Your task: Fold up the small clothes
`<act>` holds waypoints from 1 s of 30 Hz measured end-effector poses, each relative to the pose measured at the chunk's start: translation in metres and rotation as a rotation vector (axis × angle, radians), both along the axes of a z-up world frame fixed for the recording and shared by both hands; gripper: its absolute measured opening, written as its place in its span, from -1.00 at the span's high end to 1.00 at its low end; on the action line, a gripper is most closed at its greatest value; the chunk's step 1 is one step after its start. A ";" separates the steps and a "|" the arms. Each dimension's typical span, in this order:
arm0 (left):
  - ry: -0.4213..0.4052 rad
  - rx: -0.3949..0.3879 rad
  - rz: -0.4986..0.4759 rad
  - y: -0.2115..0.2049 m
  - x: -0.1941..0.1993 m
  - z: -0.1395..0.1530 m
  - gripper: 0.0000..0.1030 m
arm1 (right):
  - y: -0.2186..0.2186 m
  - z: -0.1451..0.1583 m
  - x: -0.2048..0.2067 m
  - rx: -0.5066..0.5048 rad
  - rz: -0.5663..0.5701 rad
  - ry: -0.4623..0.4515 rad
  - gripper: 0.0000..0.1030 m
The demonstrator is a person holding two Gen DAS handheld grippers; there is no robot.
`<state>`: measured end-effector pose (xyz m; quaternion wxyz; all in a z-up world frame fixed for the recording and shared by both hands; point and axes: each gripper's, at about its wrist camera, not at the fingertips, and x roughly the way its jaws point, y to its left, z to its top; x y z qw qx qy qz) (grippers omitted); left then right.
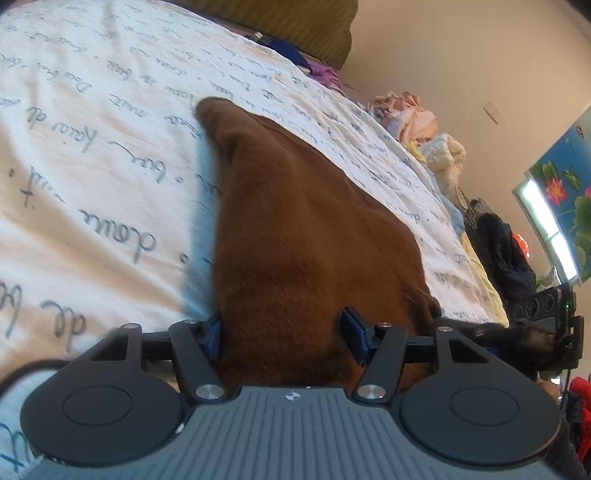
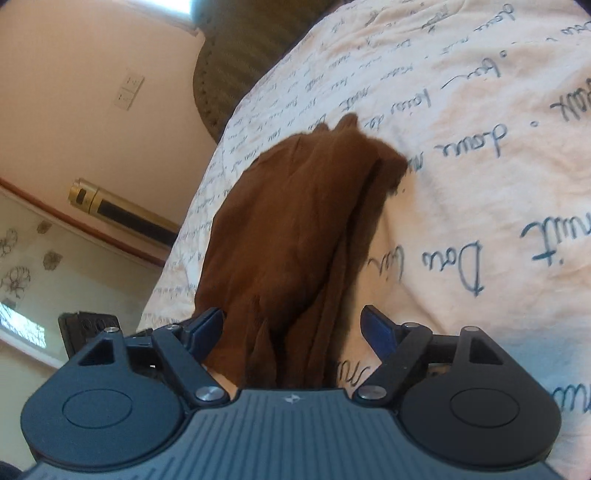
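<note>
Left wrist view, left gripper [image 1: 280,334] spread wide with the brown garment [image 1: 295,221] lying between its blue pads, right gripper [image 2: 293,328] likewise wide over the bunched cloth, garment on a script-printed bedsheet [image 1: 92,166], clothes pile [image 1: 424,129] beyond.

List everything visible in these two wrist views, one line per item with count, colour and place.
brown garment: one, brown, lying on the bedspread, its near end between both grippers' fingers
bedspread: one, white with dark handwriting print, covering the bed
pillow: one, olive striped, at the bed's head
clothes pile: several, pink, yellow, dark, along the bed's far edge
flower picture: one, blue with flowers, on the wall
wall sockets: two, white, on the wall
left gripper: one, black with blue pads, open around the garment
right gripper: one, black with blue pads, open
</note>
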<state>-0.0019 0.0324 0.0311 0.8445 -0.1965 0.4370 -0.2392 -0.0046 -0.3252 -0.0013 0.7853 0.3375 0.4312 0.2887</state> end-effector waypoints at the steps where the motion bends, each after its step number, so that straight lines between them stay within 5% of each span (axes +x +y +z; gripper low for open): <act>1: 0.007 0.018 -0.005 -0.002 -0.001 0.001 0.44 | 0.008 0.001 -0.002 -0.042 0.015 -0.023 -0.43; 2: 0.012 0.043 -0.011 -0.003 -0.002 0.003 0.53 | 0.015 0.004 -0.003 -0.087 0.033 -0.053 0.52; 3: 0.006 0.063 -0.022 -0.004 -0.005 0.008 0.59 | 0.021 0.005 -0.001 -0.111 0.070 -0.034 0.69; 7: -0.040 0.114 -0.088 -0.004 -0.031 0.026 0.61 | 0.025 0.024 -0.019 -0.175 0.133 -0.082 0.70; 10: -0.091 0.231 -0.098 -0.016 -0.039 0.003 0.35 | 0.026 0.023 -0.032 -0.202 0.141 -0.084 0.69; 14: -0.181 0.222 -0.044 -0.008 -0.056 0.009 0.14 | 0.020 -0.004 -0.030 -0.094 0.059 -0.027 0.50; 18: -0.463 0.468 0.068 -0.019 -0.117 0.029 -0.39 | 0.003 0.021 -0.065 -0.097 -0.075 -0.088 0.11; 19: -0.509 0.497 0.084 -0.024 -0.130 0.030 -0.44 | 0.004 0.029 -0.078 -0.139 -0.104 -0.123 -0.23; 20: -0.517 0.495 0.090 -0.029 -0.140 0.029 -0.46 | 0.008 0.034 -0.092 -0.196 -0.134 -0.152 -0.56; 23: -0.439 0.431 0.046 -0.045 -0.151 0.014 -0.55 | 0.034 0.033 -0.116 -0.341 -0.129 -0.159 -0.62; 26: -0.361 0.504 0.054 -0.057 -0.143 -0.006 -0.68 | 0.071 0.026 -0.124 -0.546 -0.133 -0.195 -0.64; 28: -0.315 0.489 0.078 -0.052 -0.133 -0.009 -0.97 | 0.089 0.025 -0.125 -0.635 -0.145 -0.220 -0.87; 30: -0.276 0.490 0.114 -0.046 -0.128 -0.011 -0.99 | 0.106 0.021 -0.123 -0.743 -0.164 -0.229 -1.00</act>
